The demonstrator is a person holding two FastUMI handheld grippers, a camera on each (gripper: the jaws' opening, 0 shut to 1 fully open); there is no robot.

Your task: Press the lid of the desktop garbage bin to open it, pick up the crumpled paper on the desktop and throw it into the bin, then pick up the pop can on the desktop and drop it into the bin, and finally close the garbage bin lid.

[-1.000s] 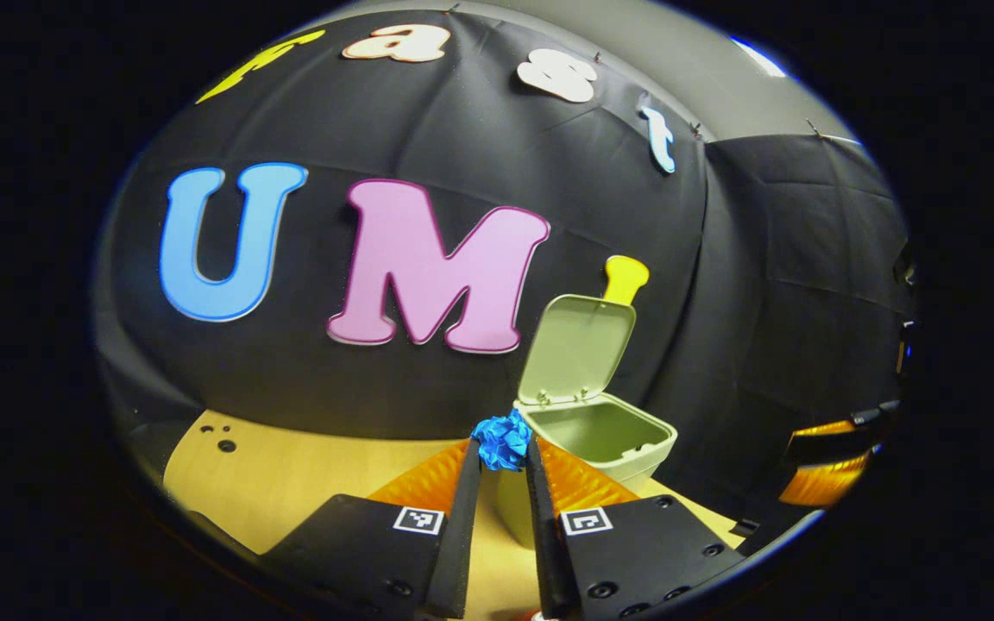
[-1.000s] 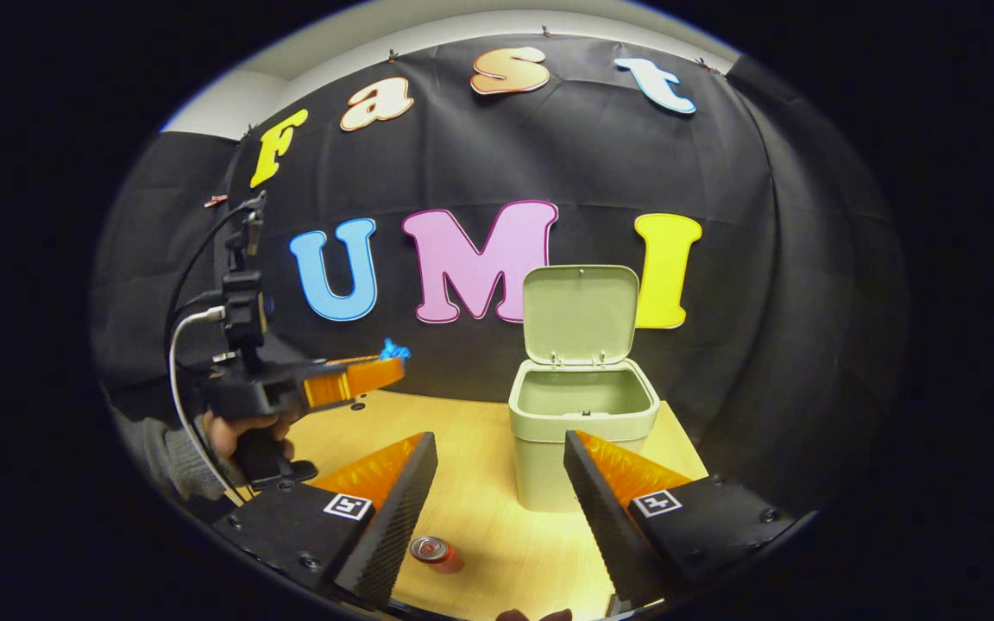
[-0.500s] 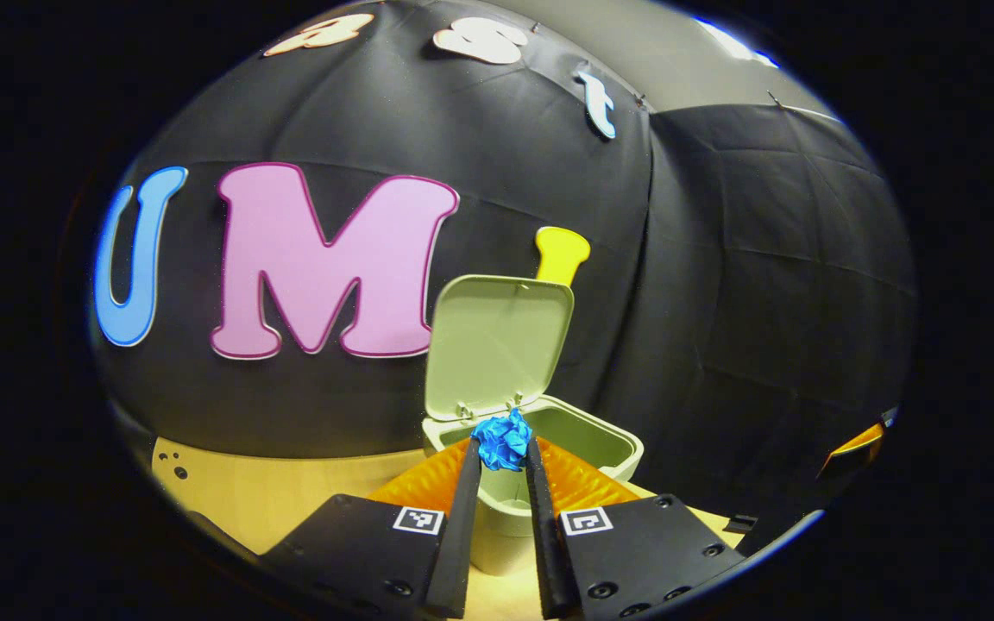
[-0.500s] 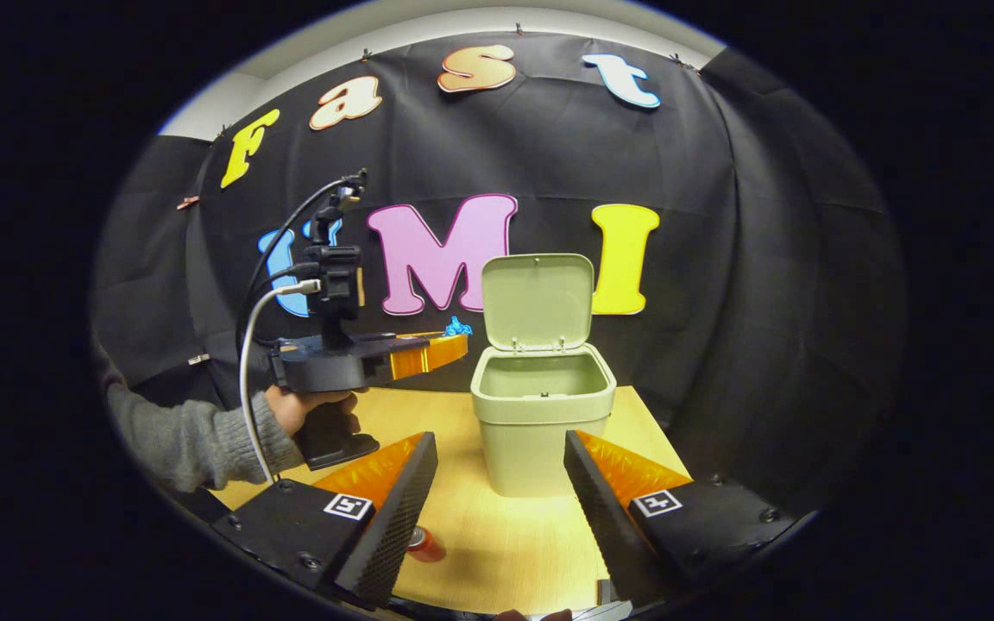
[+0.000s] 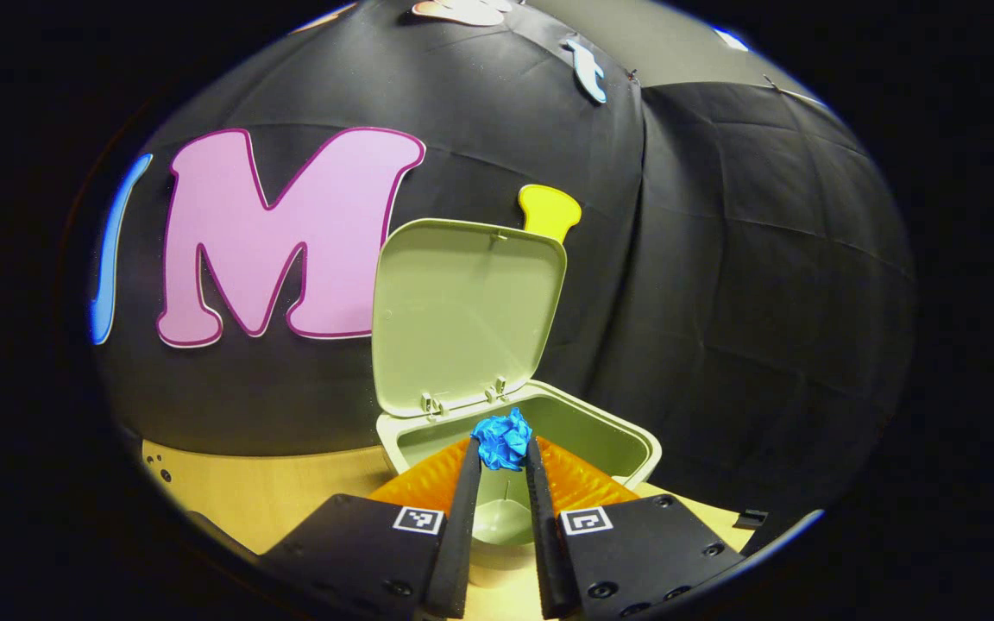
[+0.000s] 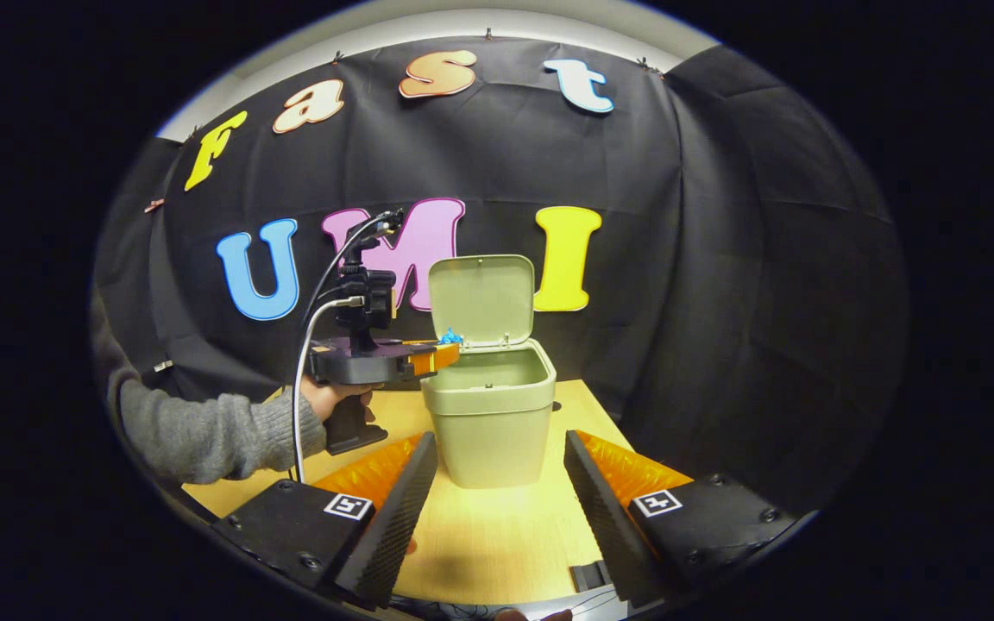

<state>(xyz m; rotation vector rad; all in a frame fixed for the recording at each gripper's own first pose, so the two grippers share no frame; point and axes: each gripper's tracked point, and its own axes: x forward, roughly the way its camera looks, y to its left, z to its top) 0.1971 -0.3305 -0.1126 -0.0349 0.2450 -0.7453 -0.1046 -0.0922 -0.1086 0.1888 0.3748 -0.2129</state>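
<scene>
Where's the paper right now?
In the left gripper view the paper is pinched in the left gripper, over the near rim of the open bin, below the raised lid. It has not dropped in.

Bin (image 6: 490, 423): smooth matt plastic, lid (image 5: 467, 315) alike. Paper (image 5: 502, 440): crumpled, slightly glossy. Desktop (image 6: 506, 535): smooth pale wood-look. Wall cloth (image 6: 721, 285): matt, creased. Sleeve (image 6: 204, 431): knitted.

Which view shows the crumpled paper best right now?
The left gripper view: the crumpled paper sits large between the left tool's fingertips, over the open bin. The right gripper view gives only a small blue speck at that tool's tip, beside the lid.
</scene>
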